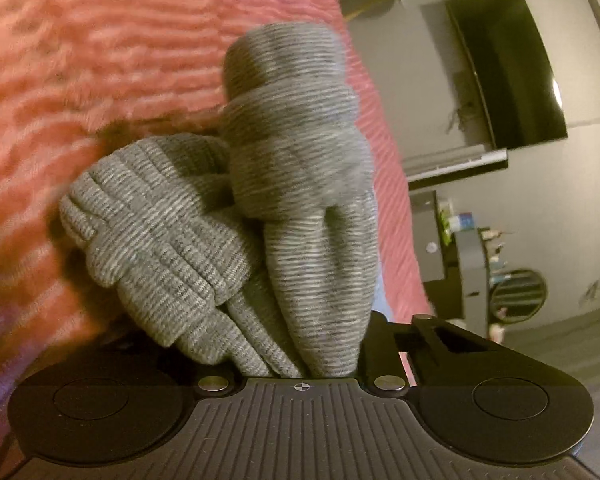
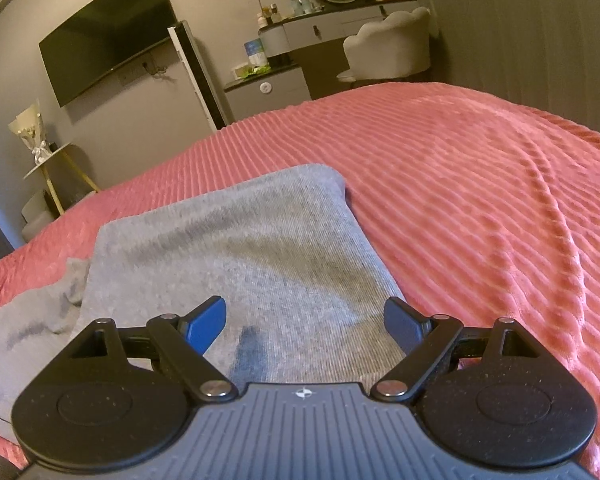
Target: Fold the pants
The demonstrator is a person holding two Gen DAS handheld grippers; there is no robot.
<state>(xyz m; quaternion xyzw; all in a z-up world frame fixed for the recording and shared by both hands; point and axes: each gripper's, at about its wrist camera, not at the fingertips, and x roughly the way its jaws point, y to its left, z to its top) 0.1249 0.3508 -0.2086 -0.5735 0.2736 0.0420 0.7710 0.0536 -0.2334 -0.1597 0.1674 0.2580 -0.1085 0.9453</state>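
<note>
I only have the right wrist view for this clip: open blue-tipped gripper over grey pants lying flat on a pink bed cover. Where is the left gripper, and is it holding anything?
Observer: The left gripper is shut on a bunched end of the grey pants; the fabric runs straight out from between its fingers.
Operator: Is that end lying flat like the part I see?
Observer: No. It is gathered in thick folds and rolls, with a ribbed cuff on one side.
Operator: What is behind it?
Observer: The pink bed cover, and beyond its edge a dark television on the wall.
</note>
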